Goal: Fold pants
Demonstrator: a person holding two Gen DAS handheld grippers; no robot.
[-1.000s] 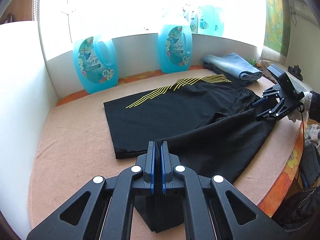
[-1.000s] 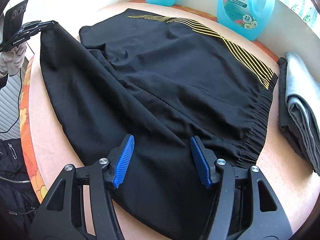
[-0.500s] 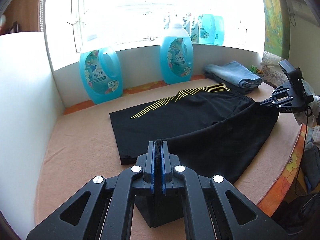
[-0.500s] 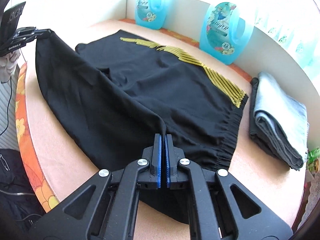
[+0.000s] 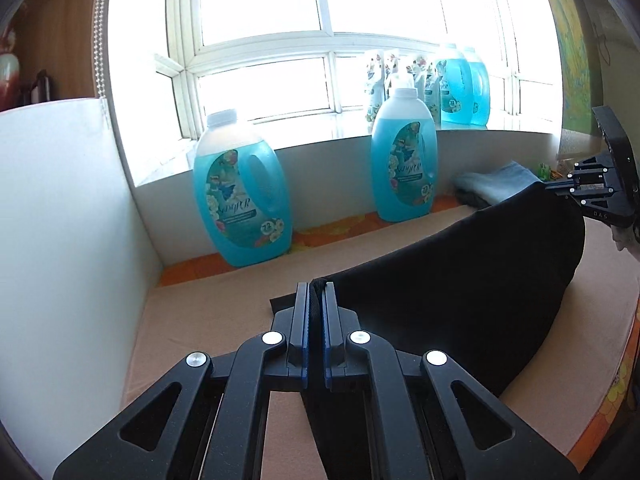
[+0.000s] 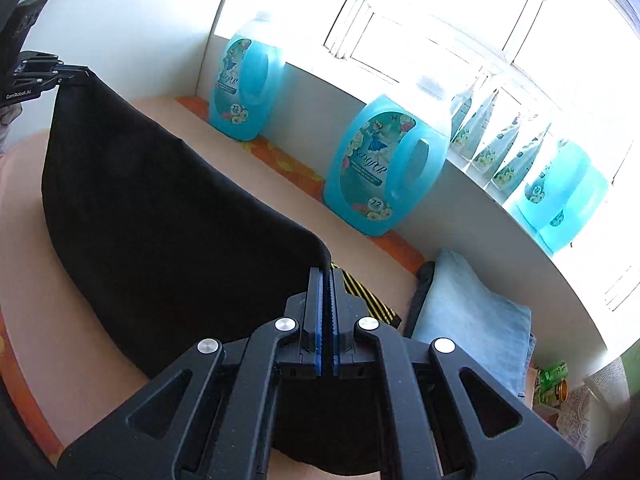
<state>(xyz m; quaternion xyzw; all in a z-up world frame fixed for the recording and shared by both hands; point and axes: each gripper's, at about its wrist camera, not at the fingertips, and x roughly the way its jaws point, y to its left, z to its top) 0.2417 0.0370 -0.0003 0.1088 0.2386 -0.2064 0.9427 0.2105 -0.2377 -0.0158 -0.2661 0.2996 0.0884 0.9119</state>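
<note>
The black pants (image 5: 460, 280) with yellow stripes (image 6: 360, 292) hang as a raised sheet between both grippers above the peach table (image 5: 224, 292). My left gripper (image 5: 316, 292) is shut on one corner of the near leg. My right gripper (image 6: 330, 276) is shut on the waist end of the same leg. Each gripper shows in the other's view: the right gripper (image 5: 560, 190) at the far right, the left gripper (image 6: 76, 70) at the upper left. The lifted cloth hides most of the lower leg lying on the table.
Two big blue detergent bottles (image 5: 240, 200) (image 5: 404, 168) stand against the white back wall. More bottles (image 5: 460, 84) line the windowsill. A folded blue towel on a dark garment (image 6: 472, 312) lies at the table's right end. A white side wall (image 5: 60, 220) bounds the left.
The right gripper closed on the pants' waist end. Both grippers then rose, lifting the near leg off the table into a taut raised sheet; the views tilted up toward the window.
</note>
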